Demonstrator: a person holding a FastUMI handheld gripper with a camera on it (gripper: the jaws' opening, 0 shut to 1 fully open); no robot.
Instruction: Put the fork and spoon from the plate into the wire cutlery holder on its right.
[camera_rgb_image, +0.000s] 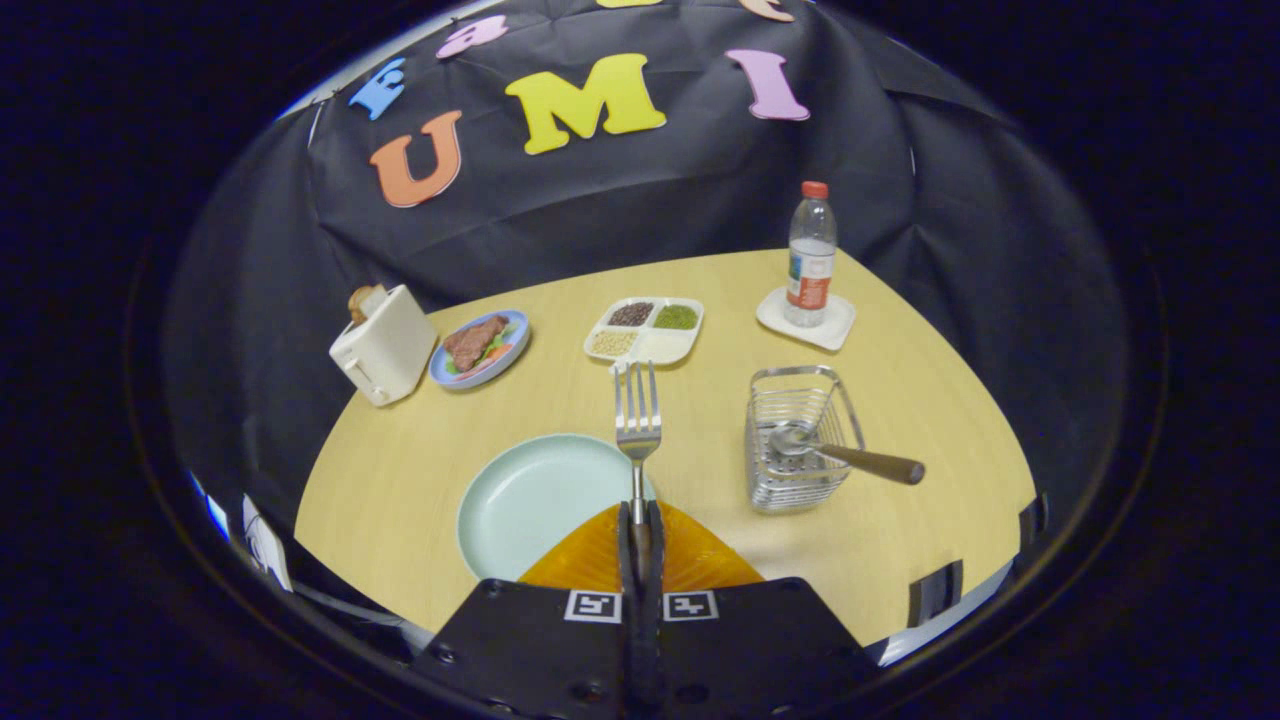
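Jaws tight on fork (637, 420) handle

Hand-held two-finger gripper (640, 525), fingers pressed together and clamped on the handle of a silver metal fork (637, 420). The fork stands straight ahead of the fingertips, tines pointing away, raised above the worktop (400, 470).

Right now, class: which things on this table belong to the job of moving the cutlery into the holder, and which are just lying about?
Job: fork, clamped in the gripper; spoon, already in the wire cutlery holder; plate.

Lying about: toaster, plate of food, divided tray, bottle on its coaster.
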